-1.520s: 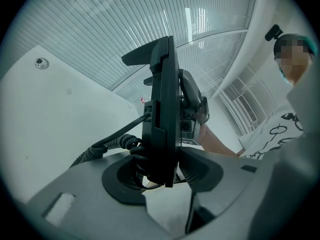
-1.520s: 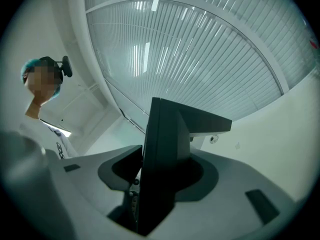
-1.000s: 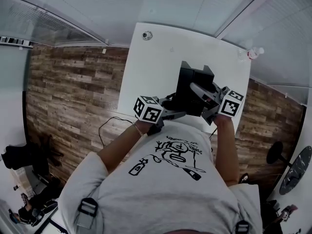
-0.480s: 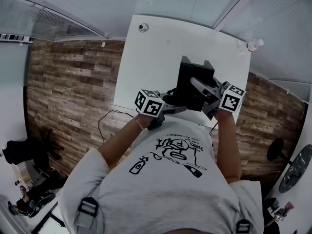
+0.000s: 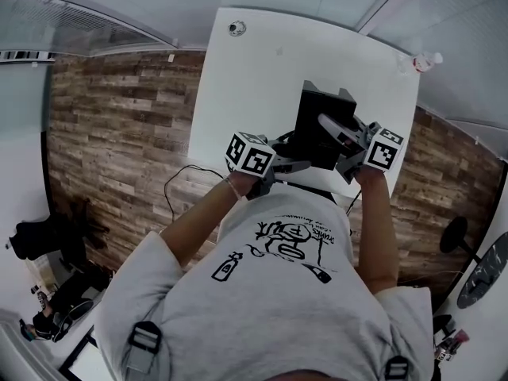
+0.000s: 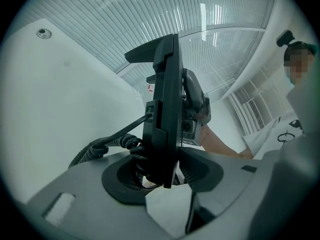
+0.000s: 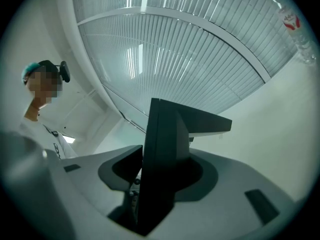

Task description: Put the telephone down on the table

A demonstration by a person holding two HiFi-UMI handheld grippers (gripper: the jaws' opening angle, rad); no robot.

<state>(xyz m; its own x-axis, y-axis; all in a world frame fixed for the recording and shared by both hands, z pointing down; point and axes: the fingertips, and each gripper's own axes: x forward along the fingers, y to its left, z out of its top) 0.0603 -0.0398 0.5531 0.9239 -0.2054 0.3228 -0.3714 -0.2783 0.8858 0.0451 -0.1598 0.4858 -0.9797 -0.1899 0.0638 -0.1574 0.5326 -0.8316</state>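
Note:
A black desk telephone (image 5: 321, 125) hangs over the near part of the white table (image 5: 262, 78), held between both grippers. My left gripper (image 5: 295, 163) is shut on its left edge, my right gripper (image 5: 343, 137) on its right edge. In the left gripper view the telephone (image 6: 165, 109) stands edge-on in the left gripper (image 6: 162, 169), and its coiled cord (image 6: 100, 149) trails off to the left. In the right gripper view the telephone (image 7: 167, 149) fills the right gripper (image 7: 155, 184). Whether its base touches the table is hidden.
A water bottle (image 5: 425, 60) lies at the table's far right corner and shows again as a bottle (image 7: 295, 29) in the right gripper view. A small round fitting (image 5: 236, 28) sits near the far left corner. A cable (image 5: 182, 189) lies on the wood floor to the left.
Both grippers have come down a little toward the table with the telephone still between them. Their grip looks unchanged.

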